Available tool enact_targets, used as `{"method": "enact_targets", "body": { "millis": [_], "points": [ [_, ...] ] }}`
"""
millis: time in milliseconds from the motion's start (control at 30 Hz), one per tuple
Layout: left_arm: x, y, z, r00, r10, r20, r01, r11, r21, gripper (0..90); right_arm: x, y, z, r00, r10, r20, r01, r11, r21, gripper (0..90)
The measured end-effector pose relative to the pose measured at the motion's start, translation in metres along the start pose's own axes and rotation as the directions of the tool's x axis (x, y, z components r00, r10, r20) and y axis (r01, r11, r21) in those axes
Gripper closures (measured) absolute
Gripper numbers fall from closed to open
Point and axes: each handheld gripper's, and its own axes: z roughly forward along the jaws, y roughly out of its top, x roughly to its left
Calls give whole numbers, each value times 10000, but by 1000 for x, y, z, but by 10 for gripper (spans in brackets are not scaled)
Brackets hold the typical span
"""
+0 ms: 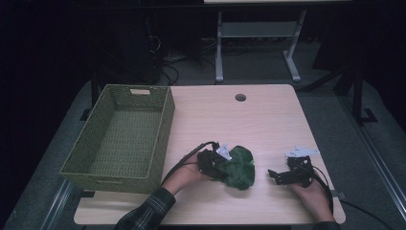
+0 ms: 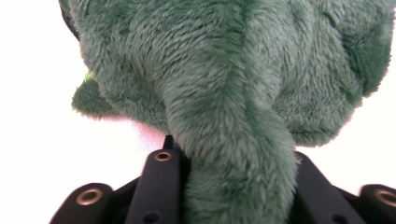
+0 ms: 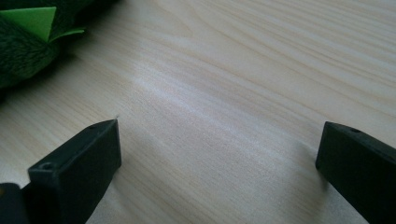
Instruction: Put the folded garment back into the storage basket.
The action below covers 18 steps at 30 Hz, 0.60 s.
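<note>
A green plush toy (image 1: 241, 166) lies on the wooden table (image 1: 230, 120) near its front edge. My left gripper (image 1: 224, 167) comes at it from the left and is shut on it. In the left gripper view a thick fold of the green plush toy (image 2: 233, 93) is squeezed between the two black jaws of my left gripper (image 2: 231, 151). My right gripper (image 1: 279, 176) rests on the table to the right of the toy, apart from it. In the right gripper view my right gripper (image 3: 222, 135) stands open over bare wood, with the toy (image 3: 23, 51) and its light green tag at the upper left.
A green woven basket (image 1: 91, 175), nothing in it, stands on the table's left side. A round cable hole (image 1: 240, 97) sits near the far edge. Beyond the table are the legs of another desk (image 1: 219, 52) and cables on the floor.
</note>
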Motion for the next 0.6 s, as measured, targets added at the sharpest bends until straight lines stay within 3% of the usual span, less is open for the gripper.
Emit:
{"method": "enact_targets", "body": {
  "millis": [467, 600],
  "points": [
    [-3, 5, -12, 9990, -411, 161, 416, 9985, -345, 768, 0, 0, 0, 10000, 13, -4, -13, 10000, -7, 0],
    [-4, 8, -19, 9993, -355, 153, 362, 9982, -471, 766, 0, 0, 0, 10000, 22, -4, -22, 10000, -4, 0]
  ]
}}
